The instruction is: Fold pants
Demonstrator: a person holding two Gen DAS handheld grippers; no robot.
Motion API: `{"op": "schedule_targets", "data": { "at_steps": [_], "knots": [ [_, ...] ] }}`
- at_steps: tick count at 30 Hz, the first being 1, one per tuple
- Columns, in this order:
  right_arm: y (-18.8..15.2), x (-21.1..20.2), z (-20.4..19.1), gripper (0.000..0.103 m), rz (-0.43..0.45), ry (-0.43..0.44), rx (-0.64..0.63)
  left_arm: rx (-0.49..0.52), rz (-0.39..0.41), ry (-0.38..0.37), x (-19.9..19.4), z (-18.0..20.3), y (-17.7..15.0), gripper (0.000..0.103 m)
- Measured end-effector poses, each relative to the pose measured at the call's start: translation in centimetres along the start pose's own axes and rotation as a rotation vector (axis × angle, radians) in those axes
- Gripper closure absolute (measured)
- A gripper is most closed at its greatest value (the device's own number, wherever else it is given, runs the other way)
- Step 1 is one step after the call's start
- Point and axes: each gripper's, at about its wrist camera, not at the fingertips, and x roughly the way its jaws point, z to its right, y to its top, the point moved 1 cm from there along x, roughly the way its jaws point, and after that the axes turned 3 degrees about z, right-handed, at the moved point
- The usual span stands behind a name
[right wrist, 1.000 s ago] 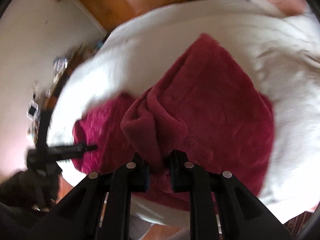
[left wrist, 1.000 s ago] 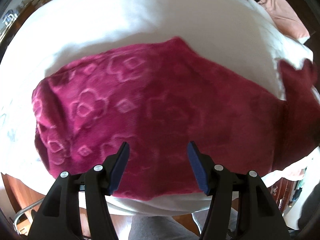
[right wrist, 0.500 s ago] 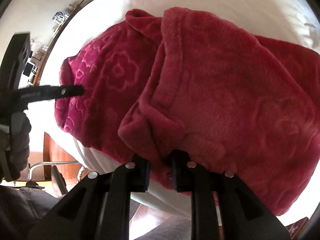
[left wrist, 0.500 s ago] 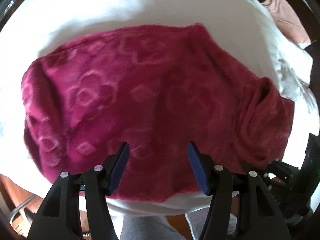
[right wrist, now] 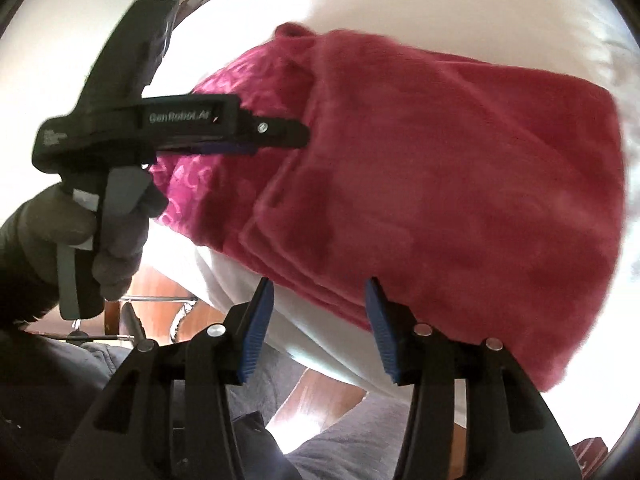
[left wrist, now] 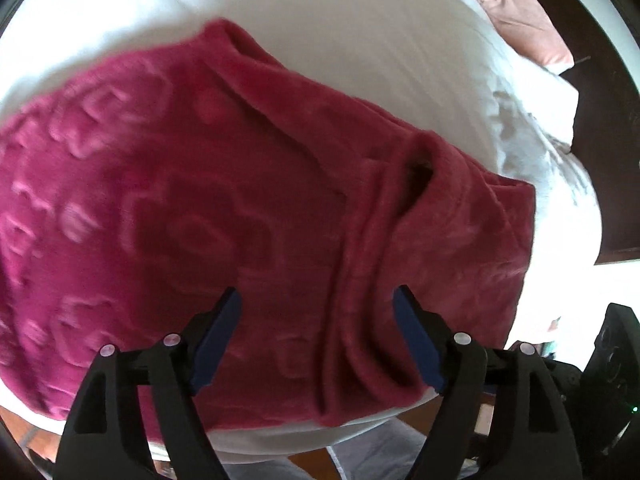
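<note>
The magenta fleece pants (left wrist: 224,208) with an embossed flower pattern lie on the white bed (left wrist: 320,28), with their right part folded over onto the rest. My left gripper (left wrist: 316,320) is open and empty, low over the fold's edge. My right gripper (right wrist: 318,312) is open and empty at the near edge of the folded pants (right wrist: 460,184). The left gripper also shows from the side in the right wrist view (right wrist: 280,136), over the pants.
A pink pillow (left wrist: 520,16) lies at the bed's far right. The bed's near edge (right wrist: 256,312) drops to a wooden floor (right wrist: 160,292). My grey-trousered legs (right wrist: 352,440) are below. A gloved hand (right wrist: 72,232) holds the left gripper's handle.
My right gripper has let go of the pants' fold, opened and drawn back to the bed's edge. The folded part now lies flat. My left gripper has shifted right toward the fold.
</note>
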Motion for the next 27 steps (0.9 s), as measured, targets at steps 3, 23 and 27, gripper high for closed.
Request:
{"op": "schedule_targets", "data": {
  "at_steps": [3,23,27],
  "knots": [
    [-0.6,-1.9,2.5,0.054,0.016,-0.031,0.032,-0.053,-0.008,-0.043,1.3,0.5,-0.4,0.022],
    [-0.3,-5.3,8.8,0.054,0.049,-0.085,0.045,-0.197,-0.011,0.059,1.7,0.1,-7.0,0.055],
    [0.2,-5.3,9.1,0.054,0.053,-0.093,0.046,-0.204,0.013,0.041,0.9,0.5,-8.0,0.066]
  ]
}}
